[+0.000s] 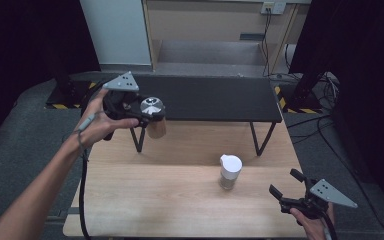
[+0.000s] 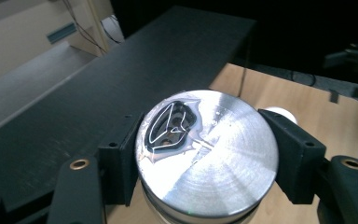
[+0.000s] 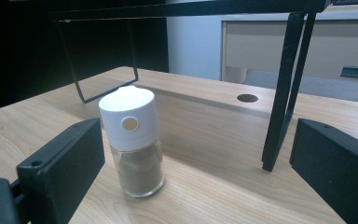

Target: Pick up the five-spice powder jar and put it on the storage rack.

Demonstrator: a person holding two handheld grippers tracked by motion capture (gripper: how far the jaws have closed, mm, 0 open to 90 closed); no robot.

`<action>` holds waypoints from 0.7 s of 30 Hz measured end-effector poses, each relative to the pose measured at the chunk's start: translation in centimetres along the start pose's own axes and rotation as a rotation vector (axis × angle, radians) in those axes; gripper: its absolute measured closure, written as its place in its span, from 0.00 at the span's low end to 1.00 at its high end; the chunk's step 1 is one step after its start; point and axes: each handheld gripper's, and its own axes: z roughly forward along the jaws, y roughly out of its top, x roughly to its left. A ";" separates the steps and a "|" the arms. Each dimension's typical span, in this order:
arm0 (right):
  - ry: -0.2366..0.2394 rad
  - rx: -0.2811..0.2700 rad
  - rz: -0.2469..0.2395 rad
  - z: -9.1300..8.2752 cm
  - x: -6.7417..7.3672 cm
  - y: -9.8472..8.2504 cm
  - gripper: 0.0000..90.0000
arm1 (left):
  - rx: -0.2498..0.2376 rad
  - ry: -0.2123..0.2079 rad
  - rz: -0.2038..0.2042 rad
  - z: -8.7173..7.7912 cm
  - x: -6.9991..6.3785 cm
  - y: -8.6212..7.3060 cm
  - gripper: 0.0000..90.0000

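Left claw point(image 1: 152, 116) is raised off the desk point(image 1: 180, 200), held in the person's left hand point(image 1: 97, 122), and is clamped on a jar with a shiny metal lid point(image 2: 207, 156). In the left claw's own view, the two black jaws press the lid's sides from either side; the black shelf point(image 2: 121, 79) lies beyond and to the left of the claw. From the high view the jar's brownish body point(image 1: 156, 128) hangs below the claw, in front of the shelf's near edge.

Right claw point(image 1: 286, 186) is low at the desk's near right corner, jaws spread wide, nothing between them touching. A spice jar with a white cap point(image 3: 133, 144) stands upright on the desk just ahead of the right claw, closer to its left jaw, apart from both jaws. A black shelf leg point(image 3: 284, 88) stands farther ahead, toward the right jaw.
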 end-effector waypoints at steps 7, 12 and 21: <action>-0.001 -0.005 0.005 -0.1 -0.1 -0.1 0.04 | 0.013 0.069 -0.029 1.8 1.5 2.1 0.37; 0.000 -0.003 0.010 -0.2 -0.2 -0.1 0.04 | -0.005 0.094 -0.057 3.3 2.7 2.7 0.37; -0.002 -0.007 0.015 -0.2 -0.2 -0.2 0.04 | 0.002 0.217 -0.125 5.6 4.5 3.3 0.37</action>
